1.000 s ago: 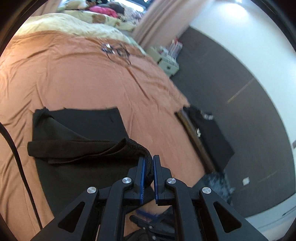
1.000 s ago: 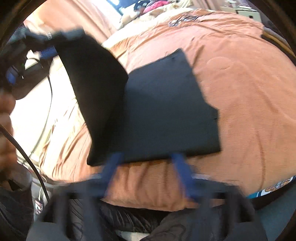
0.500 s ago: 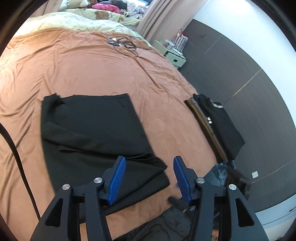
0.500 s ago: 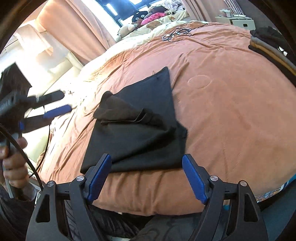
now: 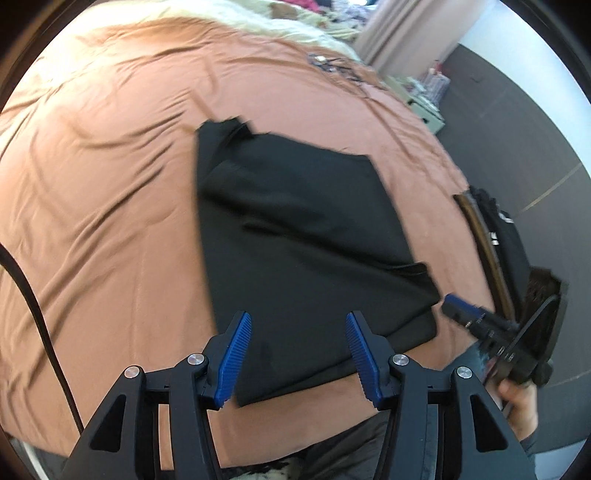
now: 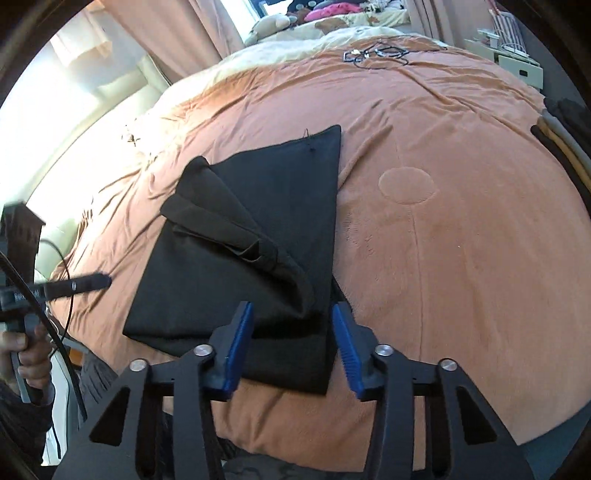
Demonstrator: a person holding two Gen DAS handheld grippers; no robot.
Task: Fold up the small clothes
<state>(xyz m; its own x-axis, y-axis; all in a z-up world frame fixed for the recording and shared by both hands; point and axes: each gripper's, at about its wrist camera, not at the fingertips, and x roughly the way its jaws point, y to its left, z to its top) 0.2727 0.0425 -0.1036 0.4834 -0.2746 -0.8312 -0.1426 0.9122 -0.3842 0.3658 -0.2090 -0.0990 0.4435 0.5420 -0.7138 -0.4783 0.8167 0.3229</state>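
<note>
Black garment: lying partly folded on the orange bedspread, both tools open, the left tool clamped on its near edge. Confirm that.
Not quite. The left tool clamps nothing: the left wrist view shows its jaws apart above the black garment. The garment does lie partly folded on the orange bedspread, and the right tool is open.

Bedspread [image 6: 461, 229] lies bare between garment [image 6: 266, 229] and clothes stack [image 6: 561, 147].

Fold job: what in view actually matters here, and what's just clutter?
Job:
- black garment, partly folded on the orange bedspread
- left gripper, open
- right gripper, open
- stack of folded clothes at the bed edge

Clutter:
- tangled cable
- plush toys
- curtains
</note>
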